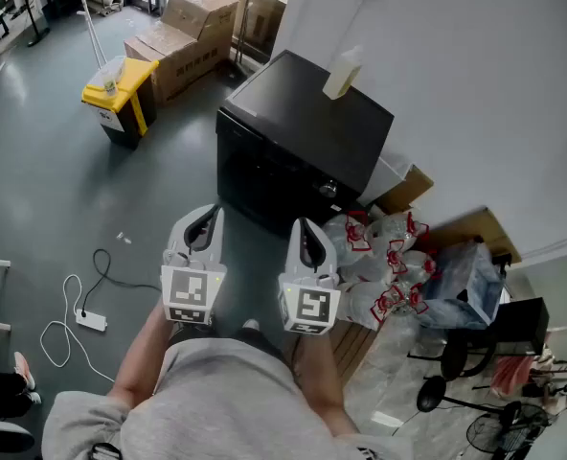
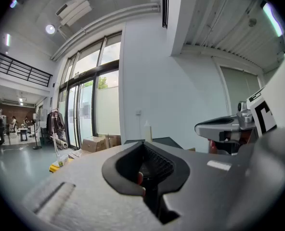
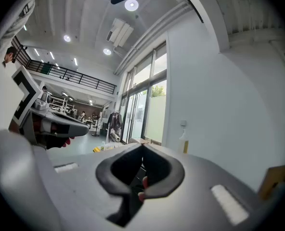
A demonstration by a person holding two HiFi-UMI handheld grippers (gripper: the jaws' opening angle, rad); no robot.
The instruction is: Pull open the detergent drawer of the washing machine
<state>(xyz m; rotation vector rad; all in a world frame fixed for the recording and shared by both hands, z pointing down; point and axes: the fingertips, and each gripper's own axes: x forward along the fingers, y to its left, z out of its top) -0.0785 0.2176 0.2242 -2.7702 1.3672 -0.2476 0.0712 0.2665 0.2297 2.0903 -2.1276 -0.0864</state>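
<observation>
The washing machine (image 1: 307, 123), a black box w/ a pale bottle (image 1: 342, 73) standing on top, sits on the floor (image 1: 92, 190) against the white wall. It is straight ahead of the person and a bit toward the right side of the head view. Its dark front panel (image 1: 264, 185) faces back toward the person. So the detergent drawer, wherever it sits on that panel, would prob. slide out along roughly the line the claws point, i.e. toward the body. The drawer itself can't be picked out: the front is too dark. Only a small shiny spot (image 1: 328, 189) shows near the panel's top right corner, poss. a knob. The left claw (image 1: 206, 220) and right claw (image 1: 308, 233) are held side by side, approx. level, both aimed at the machine. Neither touches it; bare floor shows btw. tips and panel. The right claw lies nearer the shiny corner and the machine's right half, while the left claw lines up w/ the left part of the front. Both claws are pressed together w/ nothing pinched: each gripper view shows the two jaws meeting at the seam, empty. In the left gripper view the bottle and the machine's top show just above the jaws, so the aim looks about right. Judgement: the pull is not yet begun. The next move needs a reach forward, then jaws spread to take the drawer's lip, likeliest by the right claw if the drawer is on that side.
</observation>
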